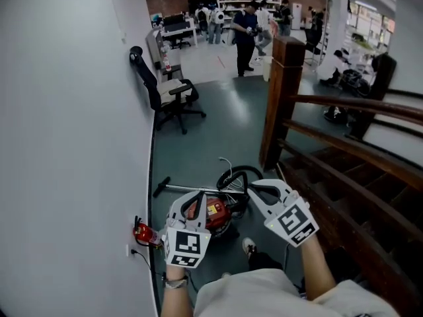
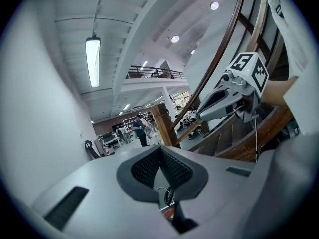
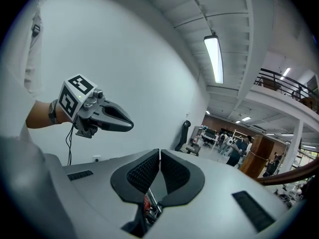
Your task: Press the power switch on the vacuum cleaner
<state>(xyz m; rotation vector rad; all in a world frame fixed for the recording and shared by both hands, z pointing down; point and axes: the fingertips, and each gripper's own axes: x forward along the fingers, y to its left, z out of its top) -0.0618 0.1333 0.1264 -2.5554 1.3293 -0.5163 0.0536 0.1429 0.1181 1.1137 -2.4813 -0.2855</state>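
The red vacuum cleaner (image 1: 213, 214) lies on the dark floor below me, its black hose (image 1: 236, 176) looped behind it and a metal wand (image 1: 188, 189) stretching left. Both grippers hang above it, side by side and not touching it. My left gripper (image 1: 201, 195) is shut with nothing between its pads (image 2: 149, 166); a sliver of the red vacuum cleaner (image 2: 170, 214) shows below them. My right gripper (image 1: 253, 189) also has its pads (image 3: 172, 171) together and holds nothing; a red bit of the vacuum cleaner (image 3: 147, 203) shows beneath. The power switch cannot be made out.
A white wall (image 1: 66, 144) runs along the left, with a red plug (image 1: 144, 233) at its socket. A wooden newel post (image 1: 281, 104) and stair railing (image 1: 357, 111) close off the right. A black office chair (image 1: 165, 92) stands further up the floor; several people (image 1: 246, 32) are far back.
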